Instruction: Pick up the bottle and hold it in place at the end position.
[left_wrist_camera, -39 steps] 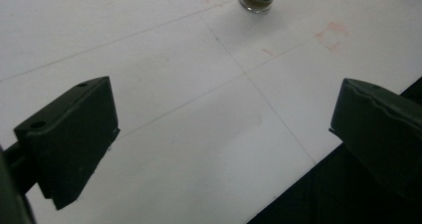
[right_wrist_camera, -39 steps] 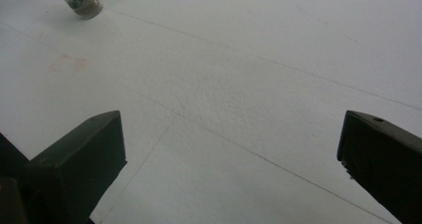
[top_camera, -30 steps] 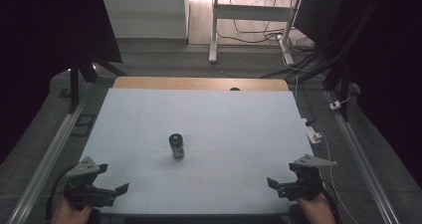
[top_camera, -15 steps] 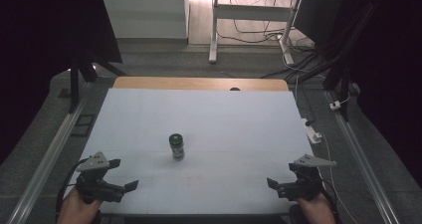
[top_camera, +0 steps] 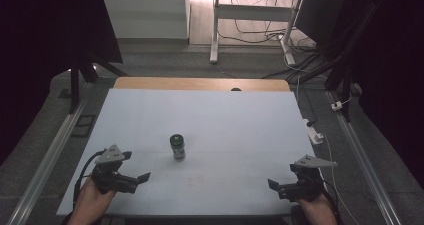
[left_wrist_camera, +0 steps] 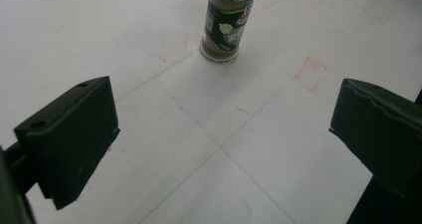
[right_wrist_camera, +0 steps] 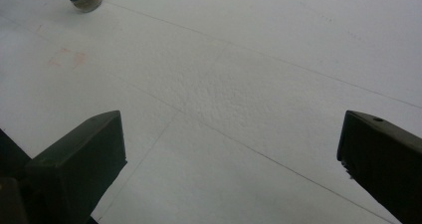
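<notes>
One spice jar [top_camera: 177,146] stood upright near the centre of the white bench [top_camera: 240,120], slightly left of the middle of the high view, nothing touching it. Two grippers were in hand at the lower edge of that view. The left gripper [top_camera: 142,177], lower left, was angled toward the jar, and its own view had the jar [left_wrist_camera: 229,22] upper centre between and beyond its fingers [left_wrist_camera: 69,134], which stood wide apart and empty; I judged this an approach line. The right gripper [top_camera: 272,184], lower right, lay well apart from the jar, fingers [right_wrist_camera: 79,154] likewise spread, apparently held in reserve. Faint red marks [left_wrist_camera: 311,73] sat on the bench surface beside the jar.
</notes>
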